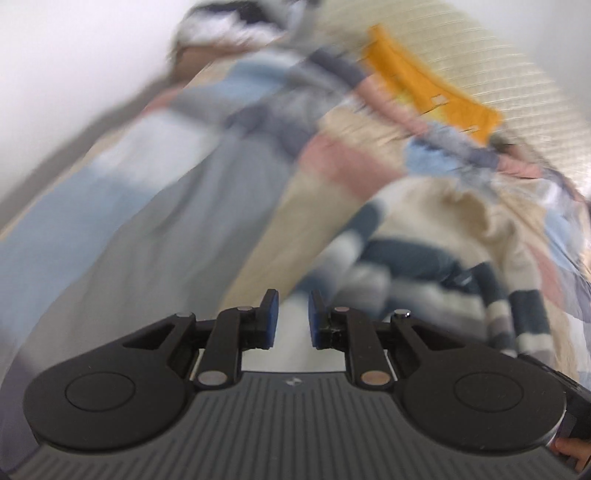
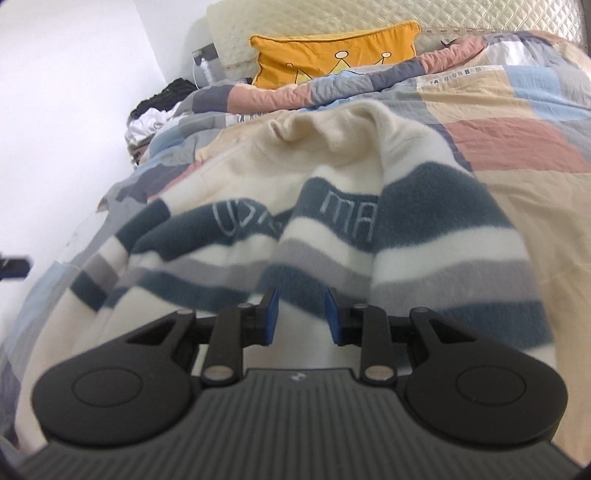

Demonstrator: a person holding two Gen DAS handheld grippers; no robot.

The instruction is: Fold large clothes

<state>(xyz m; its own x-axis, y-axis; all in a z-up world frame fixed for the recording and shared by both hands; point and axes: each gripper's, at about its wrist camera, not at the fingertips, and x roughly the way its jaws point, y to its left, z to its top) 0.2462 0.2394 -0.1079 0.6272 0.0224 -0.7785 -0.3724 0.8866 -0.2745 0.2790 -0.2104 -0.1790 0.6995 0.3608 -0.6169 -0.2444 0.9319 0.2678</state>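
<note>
A large cream fleece sweater [image 2: 332, 221] with dark teal and grey stripes lies rumpled on the patchwork quilt [image 2: 517, 147] of a bed. My right gripper [image 2: 300, 317] is open, low over the sweater's near hem, with cream fabric between and below its blue pads [image 2: 272, 317]. In the blurred left wrist view the same sweater [image 1: 424, 240] lies to the right. My left gripper [image 1: 293, 319] is open and empty, just left of the sweater's edge above the quilt [image 1: 166, 221].
A yellow cushion [image 2: 332, 55] leans on the cream quilted headboard [image 2: 443, 14] at the far end; it also shows in the left wrist view [image 1: 424, 81]. A heap of dark and white clothes [image 2: 159, 107] lies far left by the white wall [image 2: 55, 110].
</note>
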